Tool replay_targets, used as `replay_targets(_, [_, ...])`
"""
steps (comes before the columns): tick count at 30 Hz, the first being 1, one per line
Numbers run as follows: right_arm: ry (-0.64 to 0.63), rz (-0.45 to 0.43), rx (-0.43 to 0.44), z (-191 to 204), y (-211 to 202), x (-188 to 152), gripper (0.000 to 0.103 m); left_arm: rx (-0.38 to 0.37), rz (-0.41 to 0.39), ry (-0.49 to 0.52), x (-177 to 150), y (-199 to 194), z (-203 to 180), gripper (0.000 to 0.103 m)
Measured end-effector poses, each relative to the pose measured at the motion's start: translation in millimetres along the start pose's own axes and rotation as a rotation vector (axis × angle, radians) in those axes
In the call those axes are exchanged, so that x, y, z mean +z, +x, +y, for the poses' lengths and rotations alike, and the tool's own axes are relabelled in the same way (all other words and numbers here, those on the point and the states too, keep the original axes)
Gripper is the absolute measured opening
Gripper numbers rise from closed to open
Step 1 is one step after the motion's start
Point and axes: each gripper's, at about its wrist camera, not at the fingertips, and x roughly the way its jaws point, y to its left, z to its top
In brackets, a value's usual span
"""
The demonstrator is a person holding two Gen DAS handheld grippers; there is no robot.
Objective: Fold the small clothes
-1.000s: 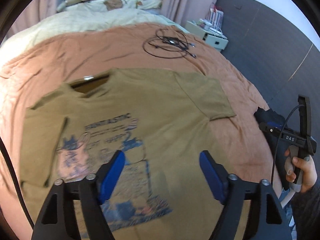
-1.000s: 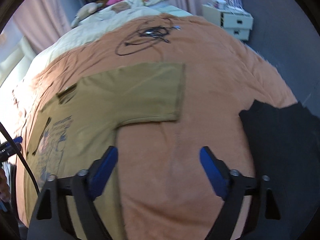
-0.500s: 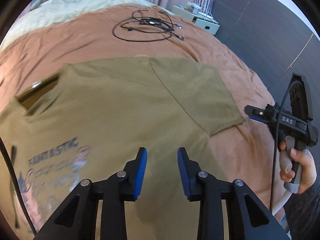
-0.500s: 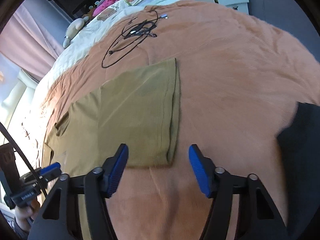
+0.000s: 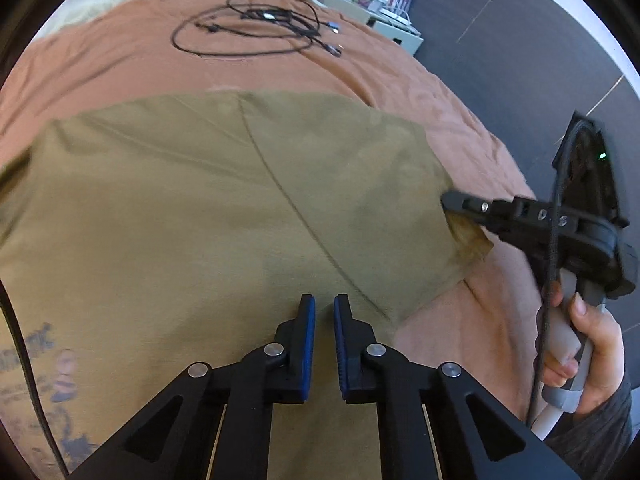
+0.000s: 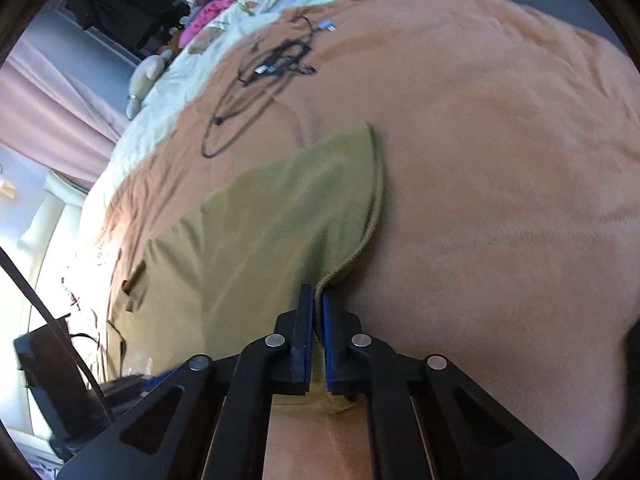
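Both wrist views tilt down, close over the bed [image 5: 360, 76]; they share the olive shirt [image 5: 200, 208], slightly blurred.

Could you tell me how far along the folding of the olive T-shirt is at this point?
Early stage. Done: the olive T-shirt lies spread flat, print up, on the orange blanket. In hand: the right gripper is shut on the sleeve hem, while the left gripper is closing over the shirt body; whether fabric sits between its pads is unclear. Left: no fold shows yet, so all of them remain.
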Motion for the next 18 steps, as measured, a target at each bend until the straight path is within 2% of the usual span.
replay_targets(3, [-0.044,-0.017,0.009,18.6,-12.4,1.8,0.0,-0.043,0.012,-0.015,-2.4,8.6,-3.6,0.01])
replay_targets(5, [-0.079,-0.026,0.014,32.2,-19.7,2.6,0.0,-0.045,0.025,-0.023,-4.3,13.8,-4.4,0.01])
replay_targets(10, [-0.141,-0.033,0.051,74.9,-35.5,3.1,0.0,-0.128,0.043,-0.147,-6.4,3.4,13.8,0.01])
replay_targets(18, [-0.215,0.006,0.071,122.4,-28.9,-14.5,0.0,-0.032,-0.013,-0.177,-20.4,-70.5,48.0,0.01])
